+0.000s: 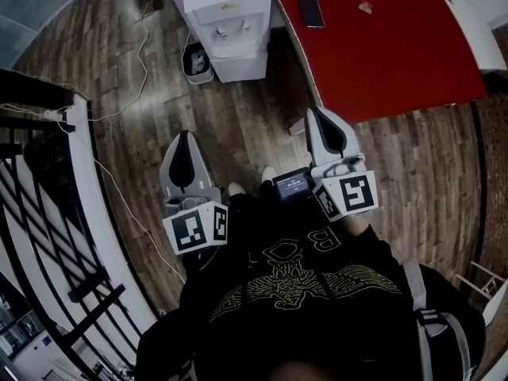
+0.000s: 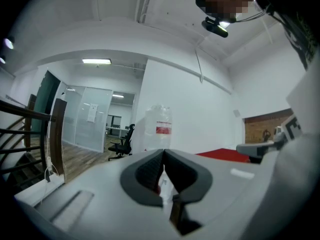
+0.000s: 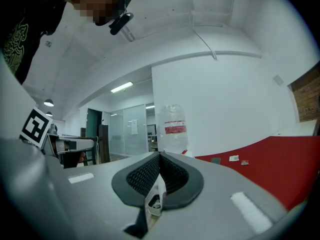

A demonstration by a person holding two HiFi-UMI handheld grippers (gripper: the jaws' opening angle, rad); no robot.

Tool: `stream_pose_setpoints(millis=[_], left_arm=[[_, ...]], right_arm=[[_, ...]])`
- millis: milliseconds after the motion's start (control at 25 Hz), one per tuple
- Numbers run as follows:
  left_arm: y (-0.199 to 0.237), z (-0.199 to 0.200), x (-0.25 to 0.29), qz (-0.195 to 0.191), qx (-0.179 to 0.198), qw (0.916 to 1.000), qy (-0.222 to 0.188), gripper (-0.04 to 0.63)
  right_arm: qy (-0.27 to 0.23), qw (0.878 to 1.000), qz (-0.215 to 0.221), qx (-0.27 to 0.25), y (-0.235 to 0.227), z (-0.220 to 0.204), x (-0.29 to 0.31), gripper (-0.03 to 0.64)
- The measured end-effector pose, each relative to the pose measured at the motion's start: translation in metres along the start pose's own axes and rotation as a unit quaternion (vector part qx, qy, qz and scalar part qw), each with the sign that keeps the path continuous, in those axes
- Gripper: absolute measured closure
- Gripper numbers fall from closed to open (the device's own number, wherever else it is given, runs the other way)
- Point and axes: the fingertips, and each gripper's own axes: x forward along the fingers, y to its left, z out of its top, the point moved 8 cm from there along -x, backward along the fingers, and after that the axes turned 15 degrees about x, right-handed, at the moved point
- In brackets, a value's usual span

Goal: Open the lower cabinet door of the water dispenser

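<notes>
Water dispenser (image 1: 226, 22), a white floor-standing plastic unit, stands at the upper centre of the head view, just beside the left edge of the curved red table (image 1: 381, 46). Its lower cabinet door (image 1: 240, 68) is the foreshortened white panel below the tap recess. It appears closed, and we cannot make out a handle from this angle.

Tool state: we hold the left gripper (image 1: 186, 137) and the right gripper (image 1: 317, 113), both grey-and-black two-jaw units, level and aimed towards the dispenser. In each gripper view the ribbed black pads meet along one line with nothing between them, so both are closed and empty. Both are well apart from the door, with bare dark wooden floor (image 1: 254, 125) between.

Procedure, as we judge it:

1. We close the distance first, keeping clear of the white cable (image 1: 141, 54) at the left and the small dark bin (image 1: 197, 60) just beside the dispenser.
2. We lower the working gripper to door height. The clear water bottle (image 3: 172, 126) sits above the jaws in both gripper views, so the present aim is probably too high.
3. We part the jaws before reaching the door's free edge or handle, since closed pads can only push.
4. We grip the free edge and pull along the hinge arc, not straight back, so the unit is not dragged or tipped.
5. We keep the other gripper free to steady the cabinet body.
</notes>
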Motion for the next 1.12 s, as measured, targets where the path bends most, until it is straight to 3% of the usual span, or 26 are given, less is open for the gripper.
stream_pose_setpoints(millis=[280, 600, 880, 1120], left_arm=[[-0.010, 0.007, 0.014, -0.004, 0.018, 0.9998, 0.004, 0.588], [-0.008, 0.006, 0.032, -0.009, 0.012, 0.9999, 0.003, 0.588], [0.013, 0.000, 0.059, -0.018, -0.007, 0.9998, 0.005, 0.588], [0.038, -0.013, 0.093, -0.042, 0.018, 0.9989, 0.007, 0.588]], right_arm=[[0.002, 1.000, 0.000, 0.006, -0.014, 0.003, 0.010, 0.618], [0.001, 1.000, -0.008, 0.004, -0.024, 0.005, 0.026, 0.618], [0.010, 1.000, -0.018, -0.003, -0.016, 0.005, 0.054, 0.618], [0.023, 0.999, -0.029, -0.023, -0.002, 0.000, 0.097, 0.618]])
